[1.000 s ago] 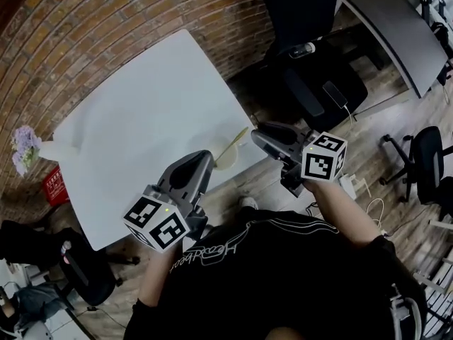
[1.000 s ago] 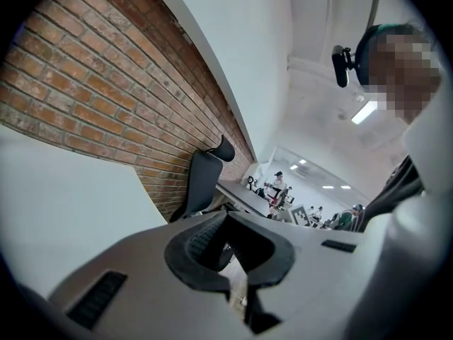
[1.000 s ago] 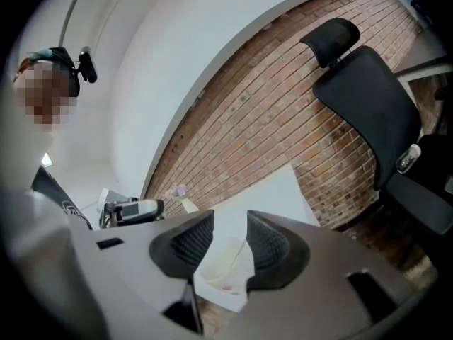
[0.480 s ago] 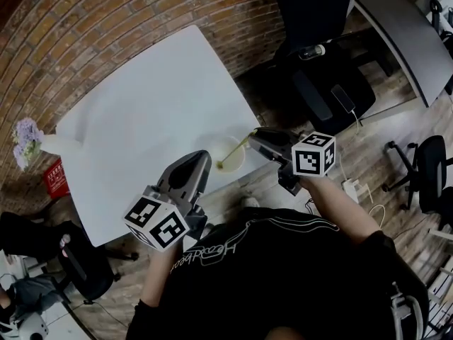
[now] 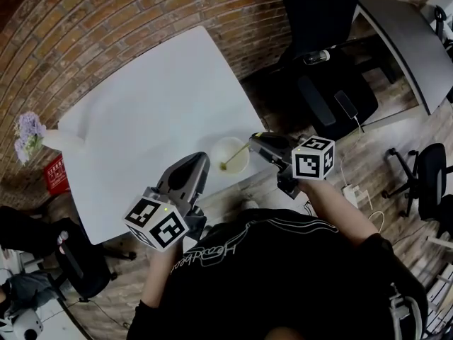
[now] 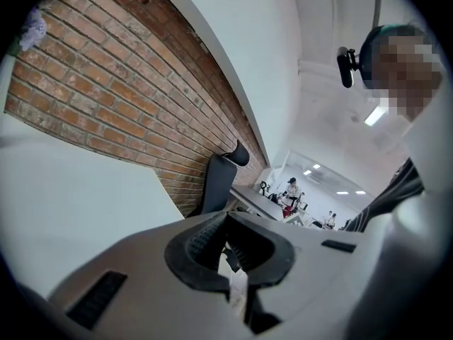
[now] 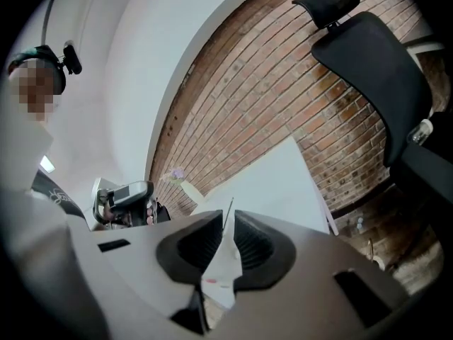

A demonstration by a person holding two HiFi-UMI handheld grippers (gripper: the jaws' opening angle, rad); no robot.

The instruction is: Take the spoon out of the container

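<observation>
A round cream container (image 5: pixel 230 139) stands near the front edge of the white table (image 5: pixel 141 105). The spoon (image 5: pixel 234 155) leans in it, handle pointing right. My right gripper (image 5: pixel 255 141) is at the end of that handle. In the right gripper view the thin handle (image 7: pixel 228 208) rises from between the right gripper's (image 7: pixel 228 217) jaws, which are closing; a narrow gap still shows beside it. My left gripper (image 5: pixel 202 159) hovers just left of the container. In the left gripper view the left gripper (image 6: pixel 226 219) is shut with nothing in it.
A white vase of purple flowers (image 5: pixel 30 134) stands at the table's far left corner. A black office chair (image 5: pixel 318 41) is beyond the table's right side, a grey desk (image 5: pixel 403 27) further right. A brick wall (image 7: pixel 283 98) runs behind the table.
My right gripper has moved left from beside the table's edge to the end of the spoon's handle. The left gripper has stayed where it was.
</observation>
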